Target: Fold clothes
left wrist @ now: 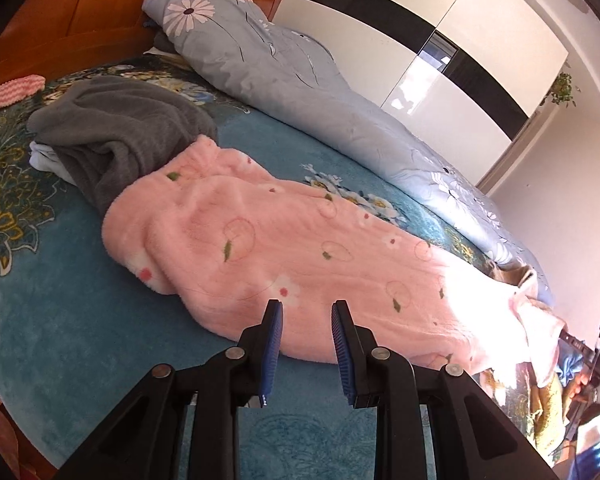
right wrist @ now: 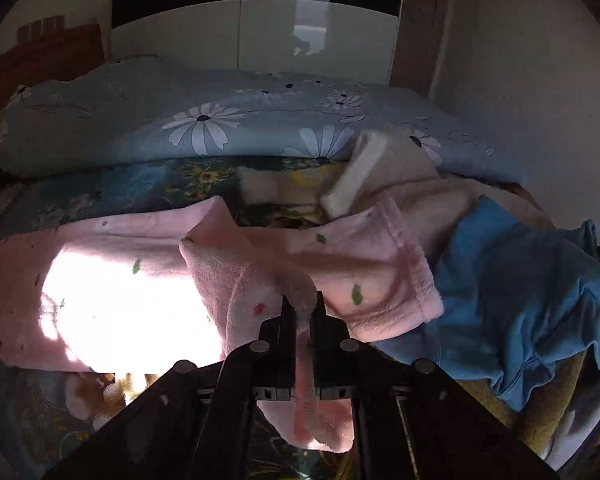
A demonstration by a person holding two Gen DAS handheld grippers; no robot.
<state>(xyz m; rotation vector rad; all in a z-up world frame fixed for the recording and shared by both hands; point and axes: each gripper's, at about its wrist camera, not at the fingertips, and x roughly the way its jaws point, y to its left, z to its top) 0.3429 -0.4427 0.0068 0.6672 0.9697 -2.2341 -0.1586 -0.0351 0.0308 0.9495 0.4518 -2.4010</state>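
We find no readable words, labels, brand names or numbers in either wrist view. The fabrics carry only patterns (white daisies on the blue quilt (left wrist: 300, 92), small flowers on the pink fleece garment (left wrist: 300, 248)).

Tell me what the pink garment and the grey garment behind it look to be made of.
Pink garment: looks like plush fleece, matte, with a fuzzy nap and soft rounded folds, printed with small flowers and leaves. Grey garment: seemingly a similar fleece or terry, matte, with a nubbly pile; the exact fibre cannot be told.
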